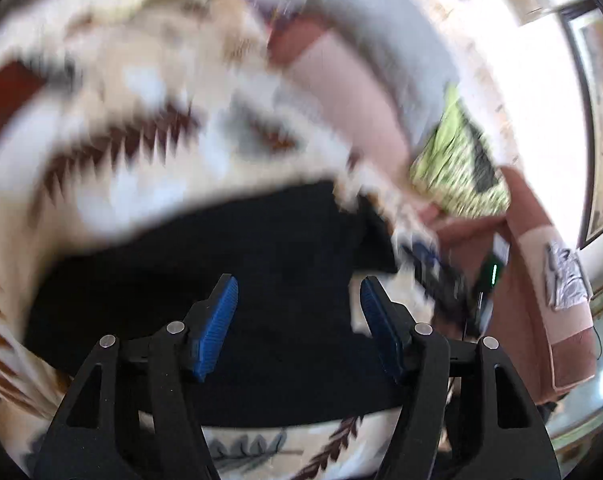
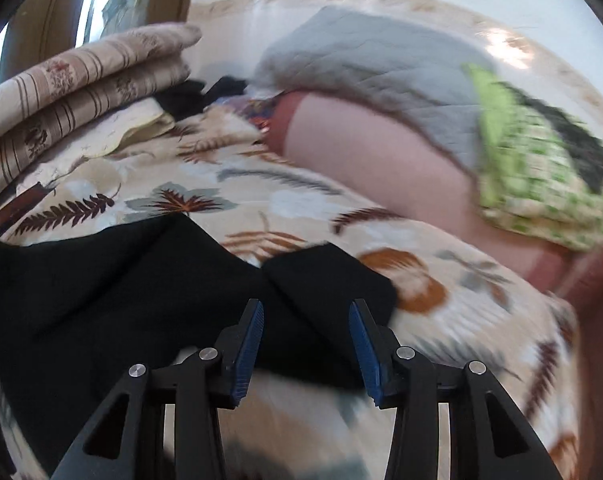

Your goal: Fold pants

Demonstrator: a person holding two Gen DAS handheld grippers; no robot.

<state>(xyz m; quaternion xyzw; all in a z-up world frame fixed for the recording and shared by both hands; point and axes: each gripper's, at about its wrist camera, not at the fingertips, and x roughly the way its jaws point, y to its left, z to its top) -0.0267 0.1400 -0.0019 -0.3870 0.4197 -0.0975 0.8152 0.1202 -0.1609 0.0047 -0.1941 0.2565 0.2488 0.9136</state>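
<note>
The black pants [image 1: 221,280] are lying on the leaf-print bed [image 1: 101,160], stretching sideways under both tongs. The left tongs [image 1: 299,292] are hanging wide over the middle of the cloth; the right tongs [image 2: 306,316], partly open and empty, are hanging at its folded edge.

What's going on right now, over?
Both tools, left and right, open, empty. Black pants lying on leaf-print bedspread. Nothing in the way.

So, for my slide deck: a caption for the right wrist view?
Open right gripper above black pants on a leaf-print bedspread.
</note>
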